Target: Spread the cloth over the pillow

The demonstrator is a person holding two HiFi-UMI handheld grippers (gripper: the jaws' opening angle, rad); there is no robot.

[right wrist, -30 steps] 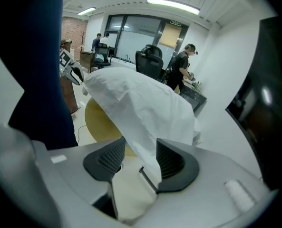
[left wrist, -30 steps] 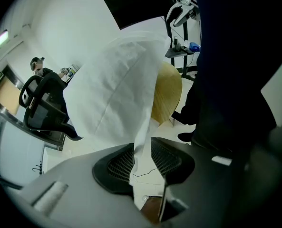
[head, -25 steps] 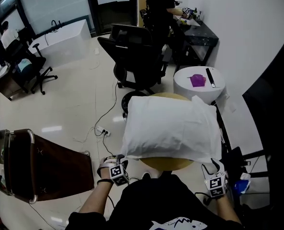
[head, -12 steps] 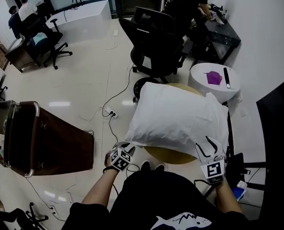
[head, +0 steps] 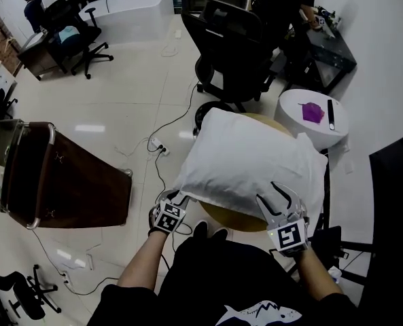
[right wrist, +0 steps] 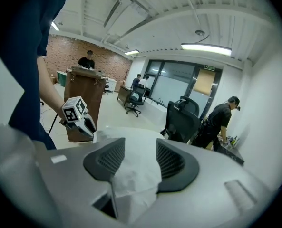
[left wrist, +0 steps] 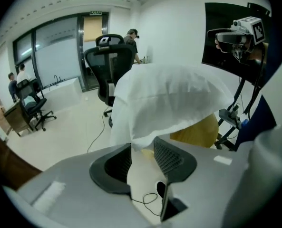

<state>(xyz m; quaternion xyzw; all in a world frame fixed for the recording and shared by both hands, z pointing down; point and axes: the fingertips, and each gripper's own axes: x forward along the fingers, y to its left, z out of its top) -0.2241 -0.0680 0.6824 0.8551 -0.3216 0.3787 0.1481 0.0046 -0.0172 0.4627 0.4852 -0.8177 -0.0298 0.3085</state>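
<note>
Status: the white cloth (head: 218, 189) lay draped over the pillow (head: 255, 148), which sat on the round wooden table (head: 238, 217) right in front of us. White on white, so we couldn't cleanly separate the cloth surface from the pillow surface in the head view.

Left hand-held gripper (head: 176, 199) sat at the near left corner of the bundle. Its own view (left wrist: 141, 146) showed the jaws apart, and they had just been opening. The cloth's hemmed corner hung down at the fingertips, dipping into the gap, with no pad pressing on it.

Right hand-held gripper (head: 268, 191) rested over the near right part of the pillow. Its view (right wrist: 141, 144) showed a bunched fold of cloth running down between the jaws. The fold filled the gap and touched both pads, so we read that as a grip on the cloth. The left hand-held gripper showed beyond it, at the far edge of the cloth.

Surroundings:
- black office chair (head: 232, 46) just beyond the table
- small white side table (head: 296, 107) to the right, carrying a purple item (head: 312, 112)
- brown wooden cabinet (head: 72, 189) well off to the left
</note>
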